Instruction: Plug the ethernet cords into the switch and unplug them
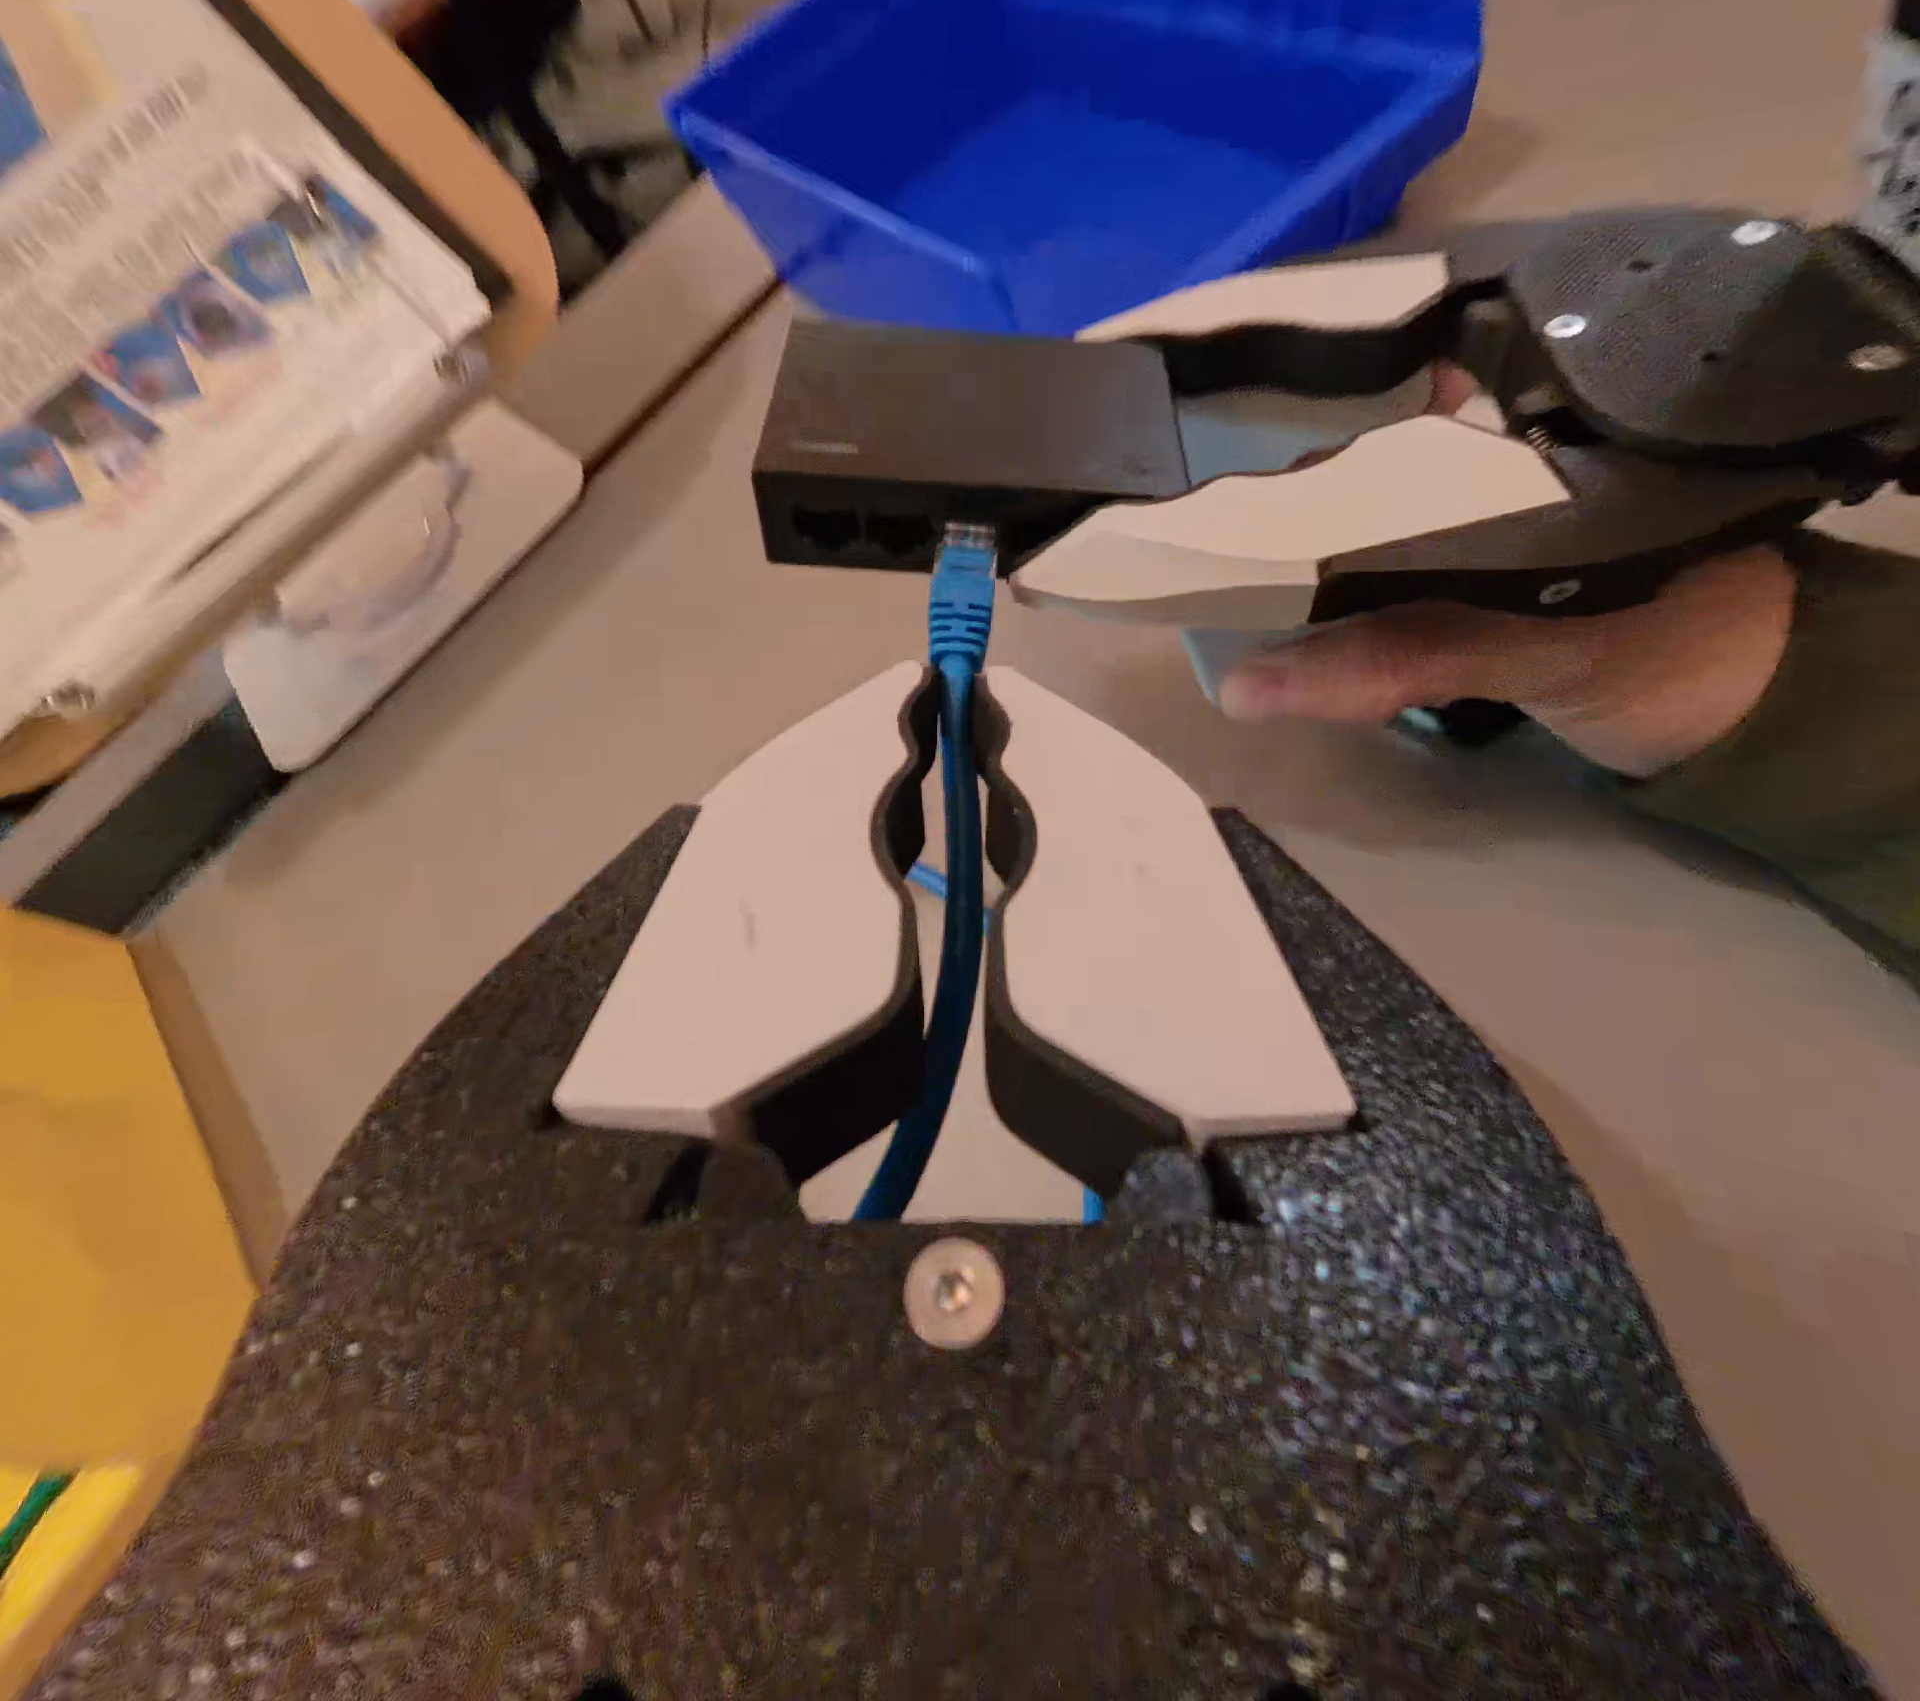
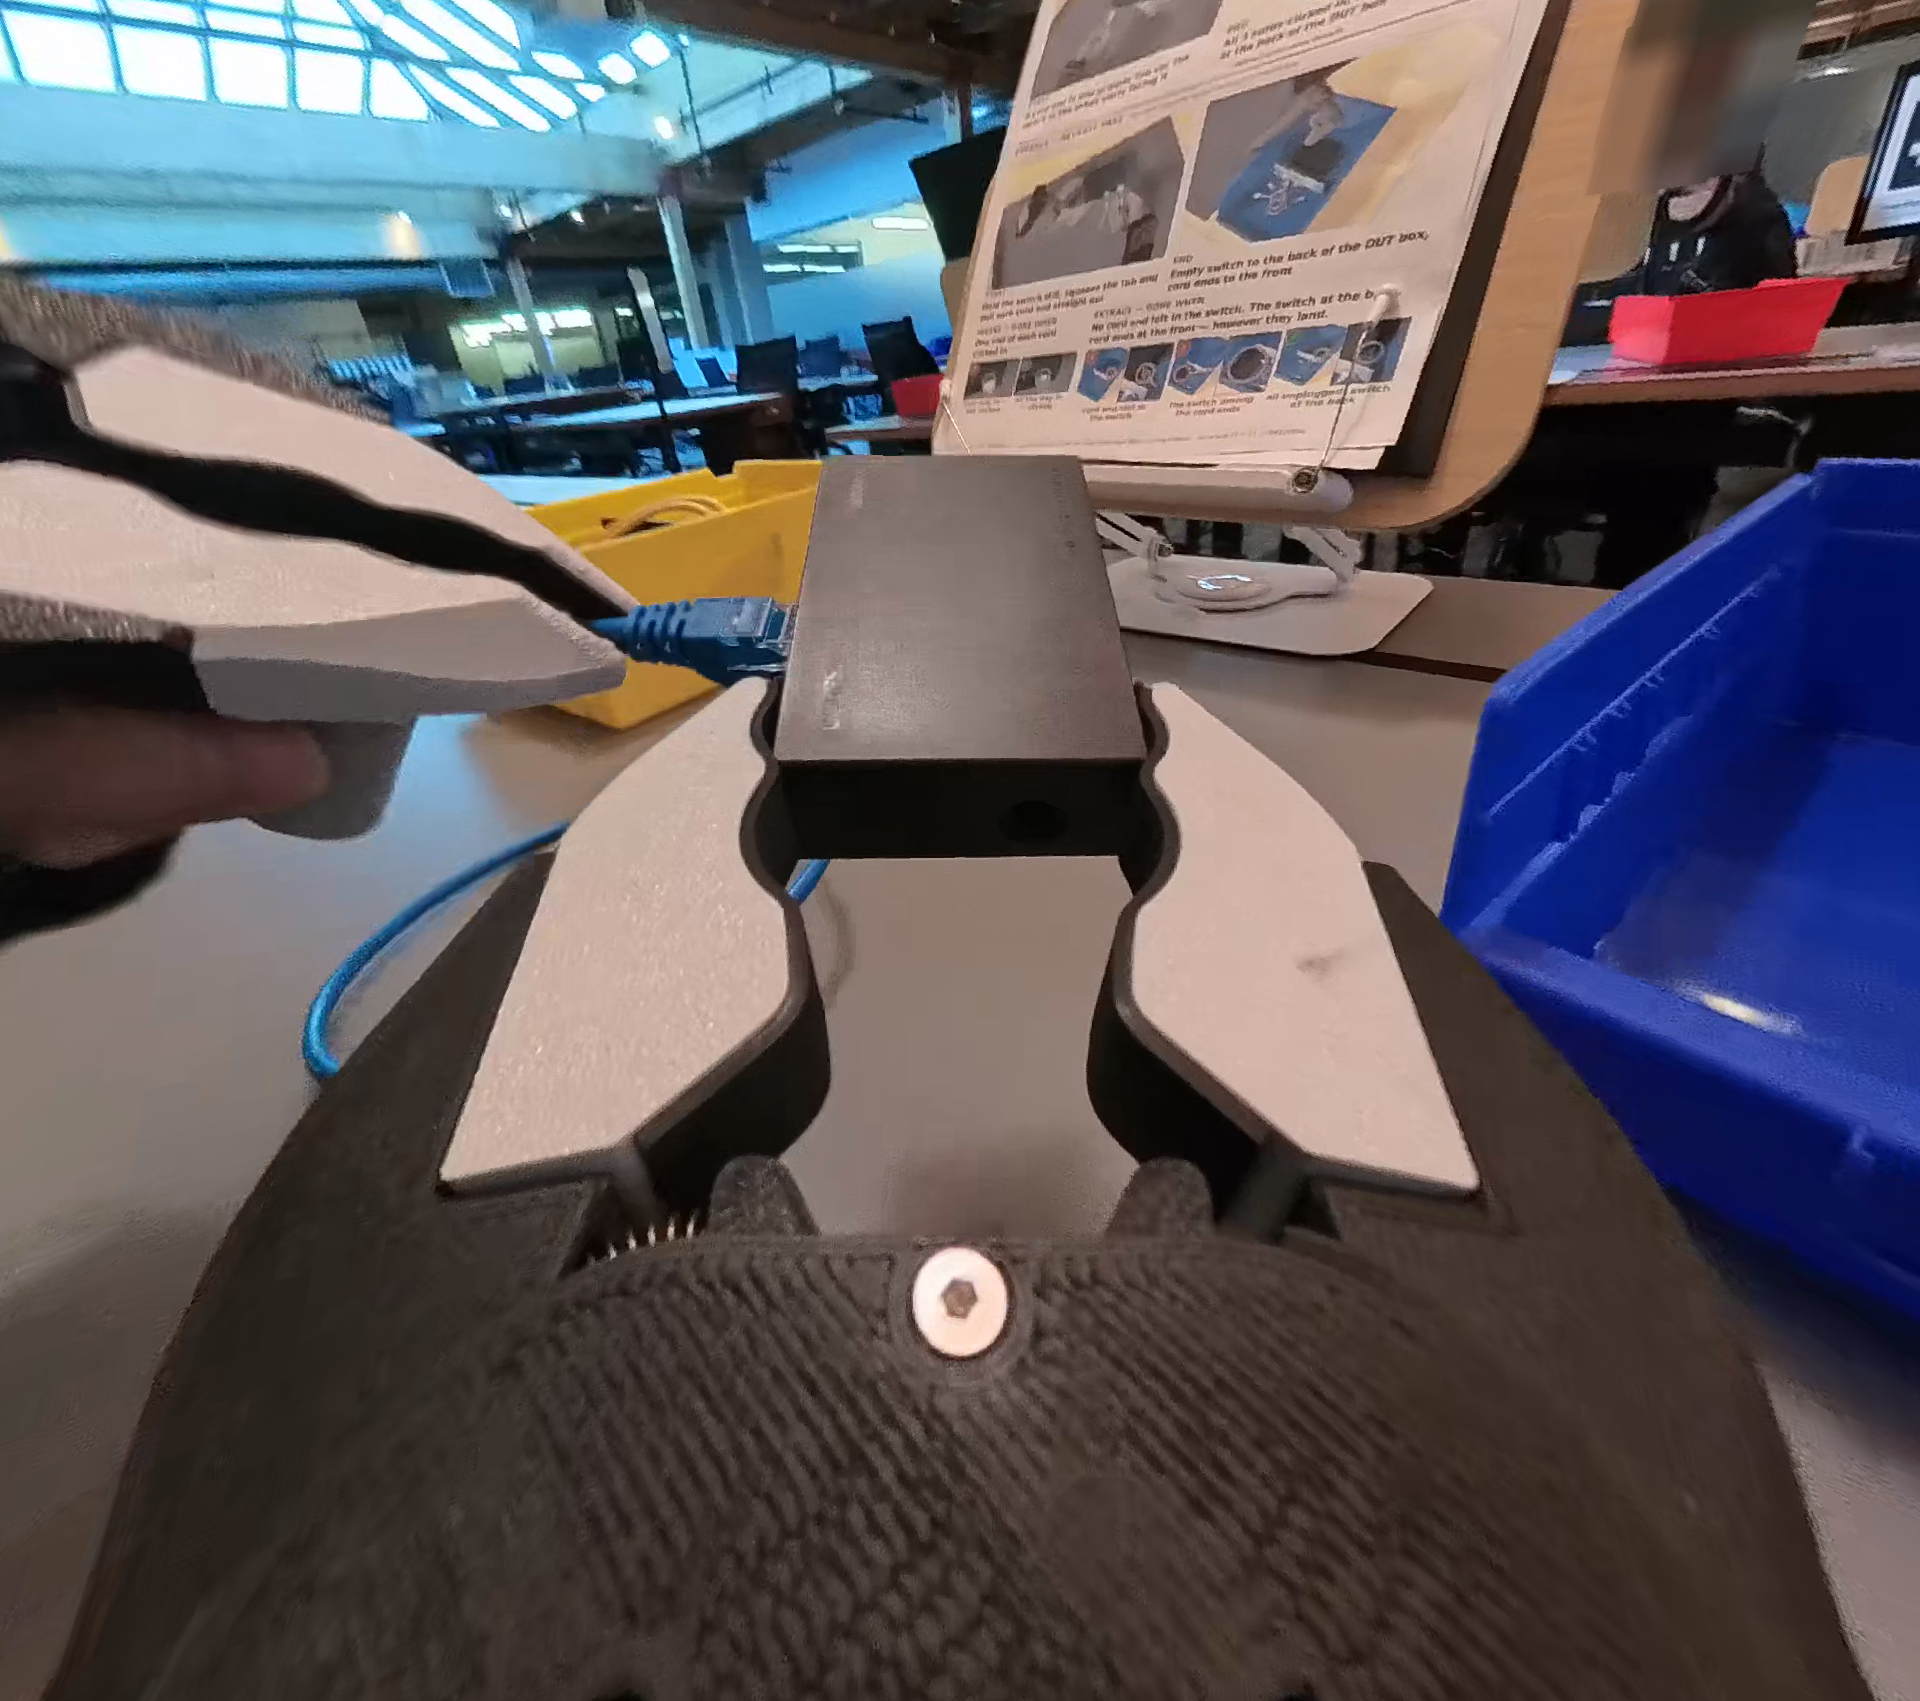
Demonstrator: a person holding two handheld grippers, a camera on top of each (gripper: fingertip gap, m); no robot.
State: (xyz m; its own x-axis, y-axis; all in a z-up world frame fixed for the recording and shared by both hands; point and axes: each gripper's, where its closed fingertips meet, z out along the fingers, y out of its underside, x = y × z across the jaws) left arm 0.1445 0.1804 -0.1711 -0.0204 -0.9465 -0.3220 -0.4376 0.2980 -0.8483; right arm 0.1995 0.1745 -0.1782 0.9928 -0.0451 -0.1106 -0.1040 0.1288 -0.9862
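Left tool [image 1: 954, 685] is pinching the blue ethernet cord [image 1: 961, 820] just behind its plug, fingers nearly closed, plug tip sitting at a front port of the black switch [image 1: 966, 425] at 12 o'clock. Right tool [image 2: 956, 706] is clamping the switch by its sides above the desk [image 1: 468, 820], coming in from 3 o'clock in the left wrist view. Blue bin [image 1: 1101, 93] is sitting just behind the switch.

You have two grippers at work: the left gripper [image 1: 954, 687] and the right gripper [image 2: 956, 706]. One black switch [image 2: 951, 612] sits before you, with one blue ethernet cord [image 1: 961, 612] at its ports. Two bins are on the table, one blue bin [image 1: 1091, 124] and one yellow bin [image 2: 686, 550]. One instruction sheet [image 2: 1257, 124] stands on one stand.
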